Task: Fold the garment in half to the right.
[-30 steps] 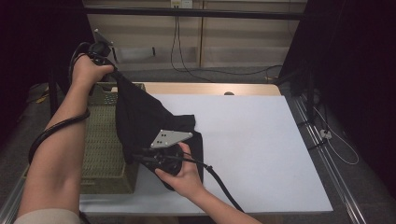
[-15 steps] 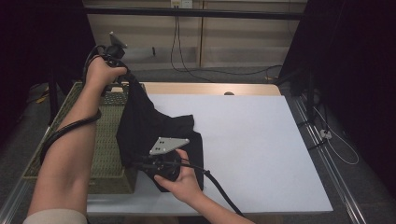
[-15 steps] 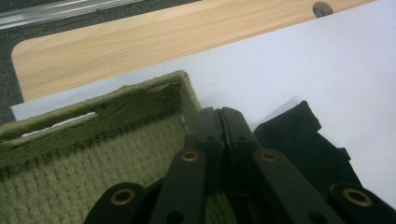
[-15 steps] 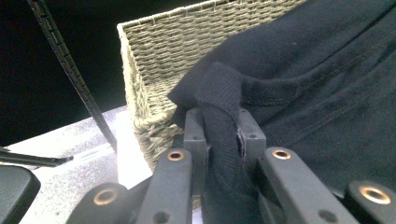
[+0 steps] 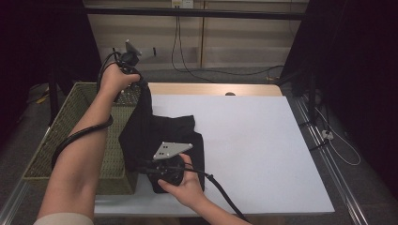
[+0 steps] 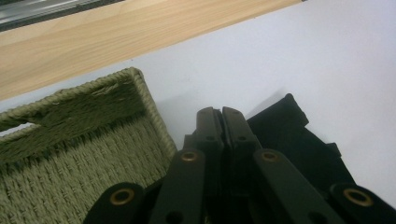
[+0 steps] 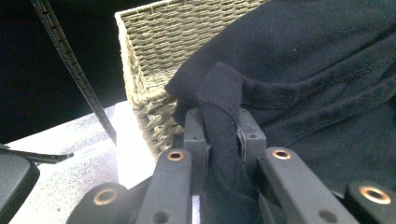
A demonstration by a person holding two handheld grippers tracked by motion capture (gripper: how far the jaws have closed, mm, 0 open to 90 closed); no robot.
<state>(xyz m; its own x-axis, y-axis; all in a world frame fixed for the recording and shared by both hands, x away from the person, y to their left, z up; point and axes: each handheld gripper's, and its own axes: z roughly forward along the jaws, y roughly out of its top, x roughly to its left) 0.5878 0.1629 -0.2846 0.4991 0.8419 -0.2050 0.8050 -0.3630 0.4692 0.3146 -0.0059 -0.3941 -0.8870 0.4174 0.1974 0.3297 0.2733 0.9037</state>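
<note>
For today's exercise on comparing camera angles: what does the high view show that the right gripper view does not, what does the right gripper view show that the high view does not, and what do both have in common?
High view alone: the person's forearms, the left gripper raised over the basket's far end with the black garment hanging from it, the grey plate on the right gripper, the whole white tabletop.

Right gripper view alone: a close look at the right gripper, its jaws clamped on a fold of the garment, with its stitched seams visible.

Both: the woven basket, the black garment, the white tabletop.
</note>
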